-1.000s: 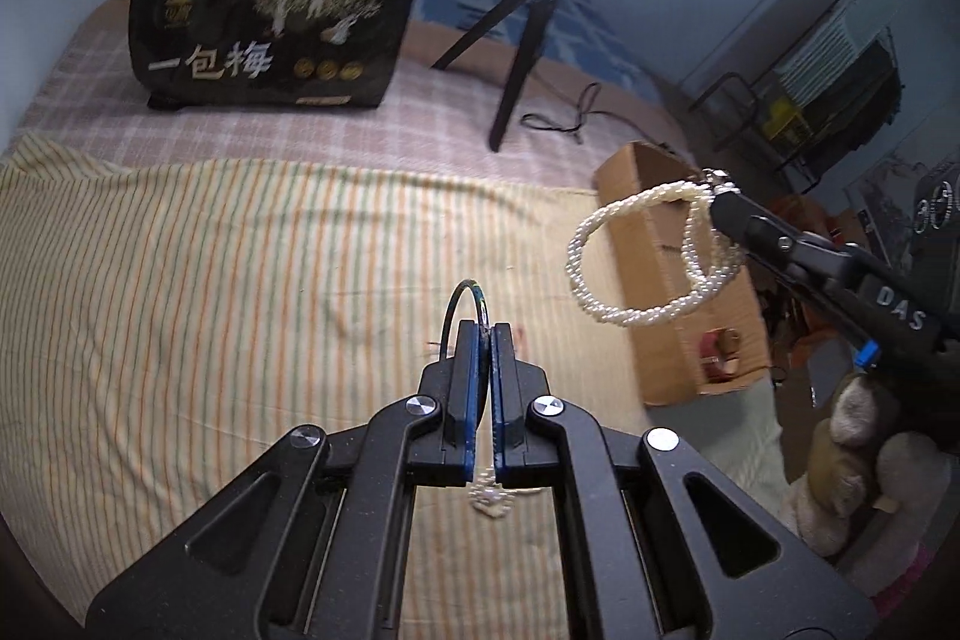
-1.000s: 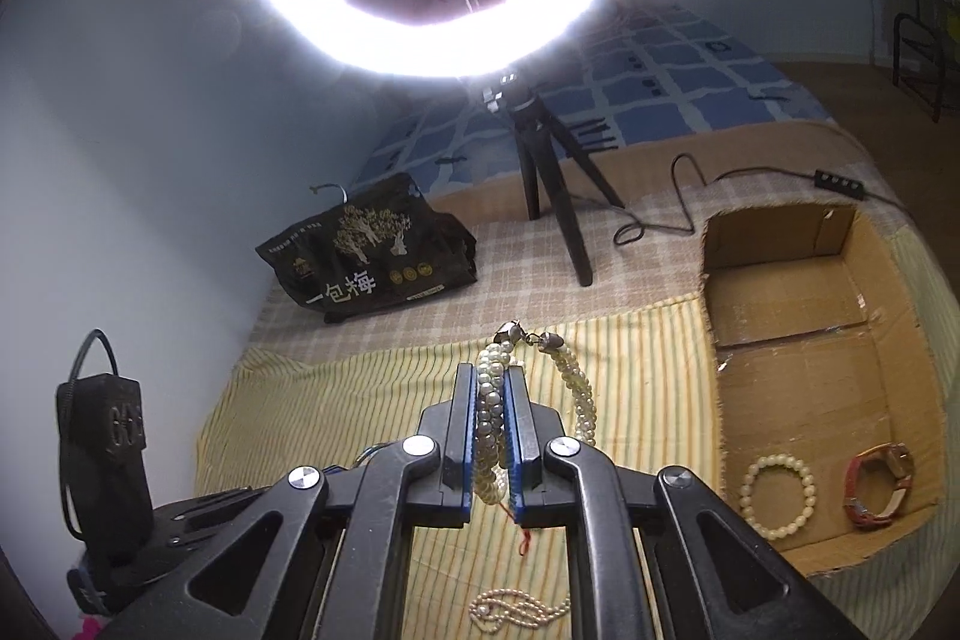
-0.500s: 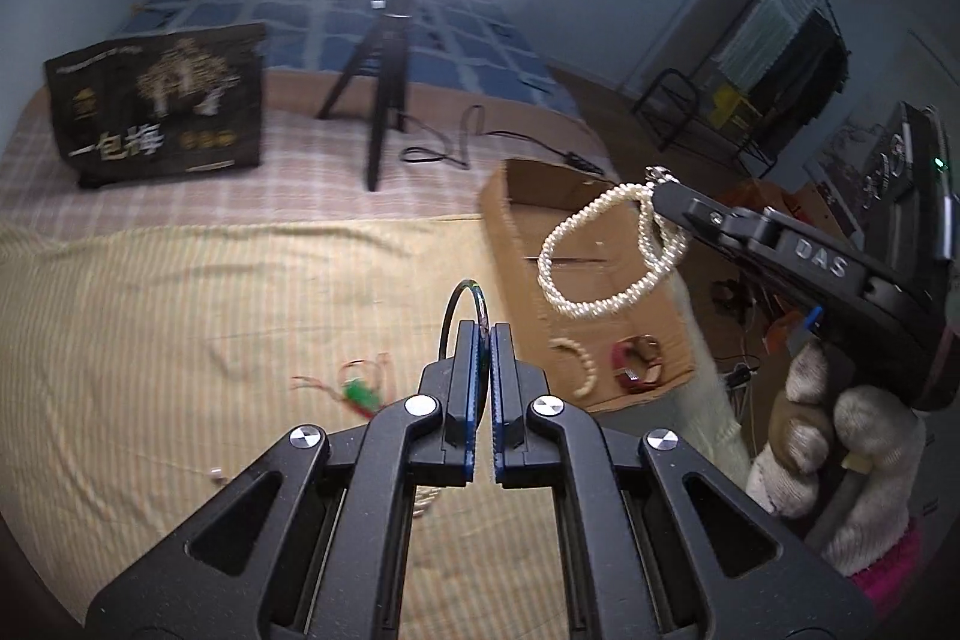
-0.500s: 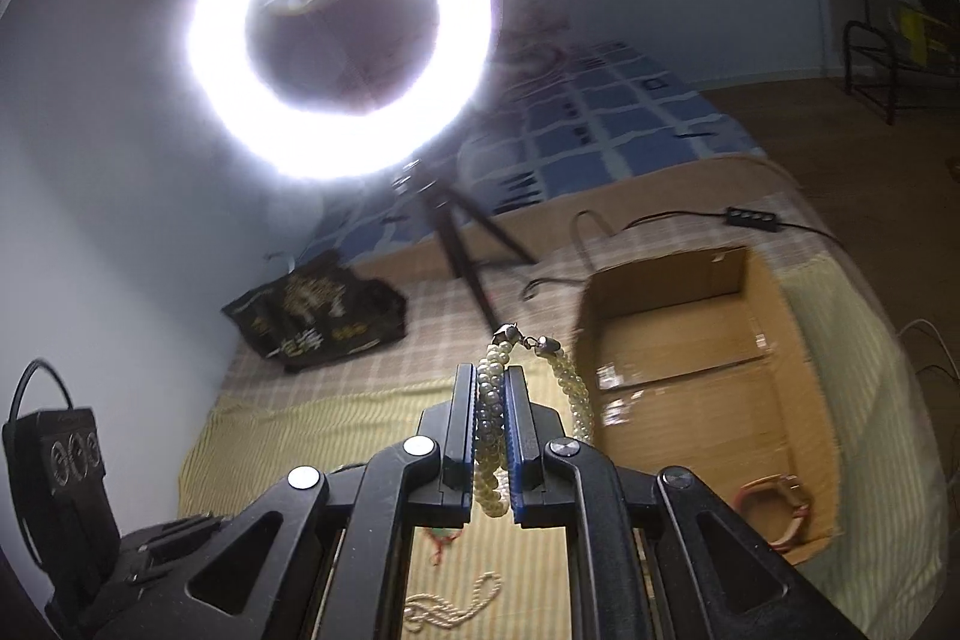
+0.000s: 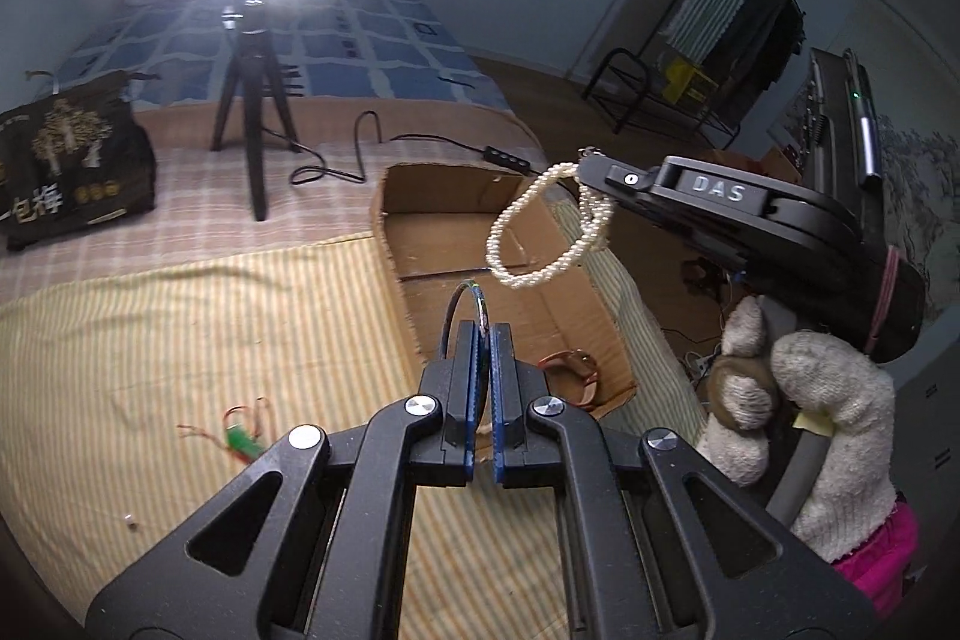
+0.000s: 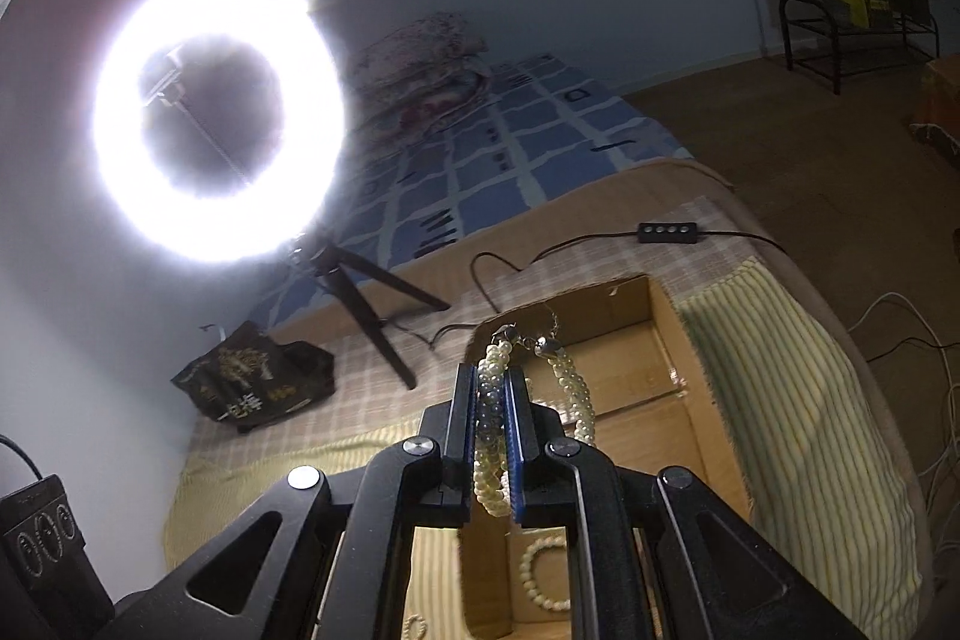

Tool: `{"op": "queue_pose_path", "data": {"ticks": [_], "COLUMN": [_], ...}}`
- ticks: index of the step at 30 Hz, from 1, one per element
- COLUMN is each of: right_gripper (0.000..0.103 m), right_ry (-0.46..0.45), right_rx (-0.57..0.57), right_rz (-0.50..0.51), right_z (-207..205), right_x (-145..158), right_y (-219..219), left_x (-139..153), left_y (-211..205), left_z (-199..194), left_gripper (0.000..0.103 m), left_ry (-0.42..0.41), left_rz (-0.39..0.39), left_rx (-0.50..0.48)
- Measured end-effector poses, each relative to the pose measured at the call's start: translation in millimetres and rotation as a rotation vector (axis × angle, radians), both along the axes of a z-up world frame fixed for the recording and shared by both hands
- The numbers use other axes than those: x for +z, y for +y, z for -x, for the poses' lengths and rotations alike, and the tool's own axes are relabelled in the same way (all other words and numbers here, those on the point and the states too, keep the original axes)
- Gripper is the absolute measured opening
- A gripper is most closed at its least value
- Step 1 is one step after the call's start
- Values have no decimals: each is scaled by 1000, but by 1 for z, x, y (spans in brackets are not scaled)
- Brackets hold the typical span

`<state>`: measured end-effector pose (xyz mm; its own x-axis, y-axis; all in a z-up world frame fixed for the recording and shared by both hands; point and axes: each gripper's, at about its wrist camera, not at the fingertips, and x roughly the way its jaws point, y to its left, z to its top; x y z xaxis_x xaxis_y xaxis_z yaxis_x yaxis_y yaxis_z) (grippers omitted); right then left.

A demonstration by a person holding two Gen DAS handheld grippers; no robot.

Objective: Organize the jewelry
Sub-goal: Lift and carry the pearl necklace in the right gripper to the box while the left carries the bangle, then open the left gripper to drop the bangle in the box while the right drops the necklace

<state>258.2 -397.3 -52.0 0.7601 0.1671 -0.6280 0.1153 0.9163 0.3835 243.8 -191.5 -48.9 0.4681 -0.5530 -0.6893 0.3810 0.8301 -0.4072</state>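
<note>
Striped yellow cloth (image 5: 180, 328) covers the bed; cardboard box (image 5: 516, 280) lies on it. Right gripper (image 6: 492, 400), jaws clamped on pearl necklace (image 5: 540, 244), hangs above the box. Left gripper (image 5: 483, 340), jaws nearly closed, pinches a dark bangle (image 5: 462, 304) at the box's near edge.

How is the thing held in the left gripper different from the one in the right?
The left gripper pinches a thin dark bangle, a plain rigid hoop. The right gripper clamps a multi-strand pearl bracelet that is white, beaded and dangles limply. Both are held above the cardboard box.

Pearl necklace (image 5: 543, 244) dangles over cardboard box (image 5: 480, 256); thin, perhaps bluish, bangle (image 5: 465, 307) upright.
</note>
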Motion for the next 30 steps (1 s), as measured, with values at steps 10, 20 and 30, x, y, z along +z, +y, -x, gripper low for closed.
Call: {"op": "queue_pose_path", "data": {"ticks": [10, 20, 30], "right_gripper": [6, 6, 58], "right_ry": [27, 53, 47], "right_rx": [-12, -18, -76], "right_rz": [-22, -11, -47], "right_z": [-22, -37, -32], "right_x": [-25, -44, -44], "right_y": [-17, -23, -33], "left_x": [-18, -31, -35], "left_y": [-35, -51, -51], "left_z": [-17, -27, -23], "left_gripper": [1, 1, 20], "left_ry": [11, 8, -1], "left_rz": [-19, -55, -116], "left_rx": [-34, -44, -46]}}
